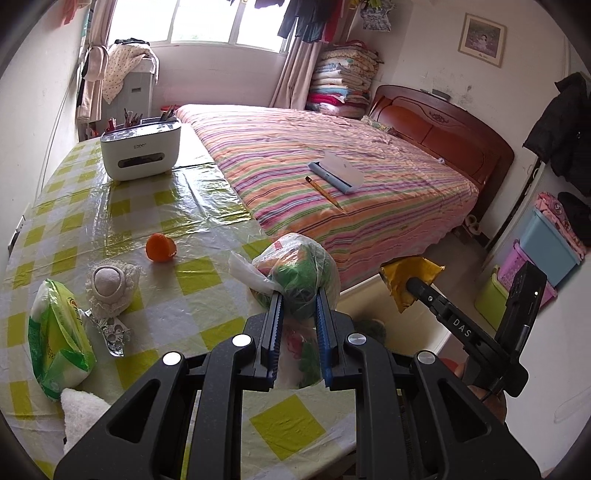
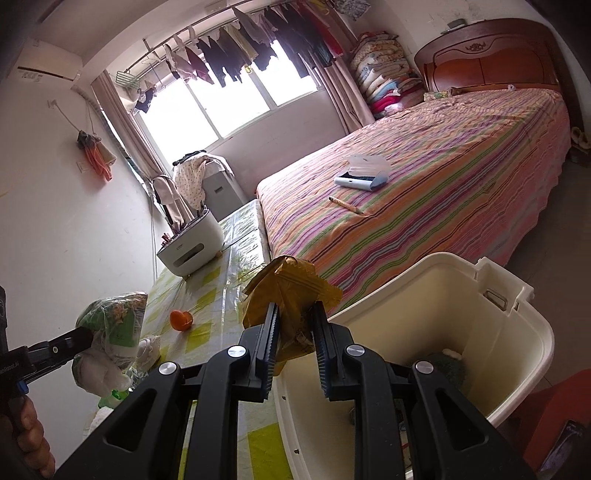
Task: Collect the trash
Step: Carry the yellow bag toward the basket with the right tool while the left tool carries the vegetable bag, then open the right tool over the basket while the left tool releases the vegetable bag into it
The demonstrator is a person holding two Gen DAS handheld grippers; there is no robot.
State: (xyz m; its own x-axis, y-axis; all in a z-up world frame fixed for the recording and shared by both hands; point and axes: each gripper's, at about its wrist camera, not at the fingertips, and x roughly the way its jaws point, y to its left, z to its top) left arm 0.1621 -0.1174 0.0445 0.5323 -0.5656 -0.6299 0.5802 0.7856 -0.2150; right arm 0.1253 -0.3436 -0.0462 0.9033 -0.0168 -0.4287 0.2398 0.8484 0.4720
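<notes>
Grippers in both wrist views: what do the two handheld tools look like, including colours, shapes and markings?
Both match. The left tool has a black frame of angular linkage arms with triangular cut-outs and round silver pivot caps. Its two straight fingers are black with blue ribbed pads. The right tool is built the same. Seen from the left wrist view, its side carries white lettering "DAS" and a black box-shaped module.

Daylight pours through a wide window [image 1: 207, 22] hung with drying clothes [image 2: 236, 55]. A wooden-headboard bed [image 1: 436, 125] under a striped cover [image 1: 332, 155] fills the white-walled room, folded quilts [image 1: 343, 77] stacked in the corner, beside a yellow-checked tabletop [image 1: 122, 210].
</notes>
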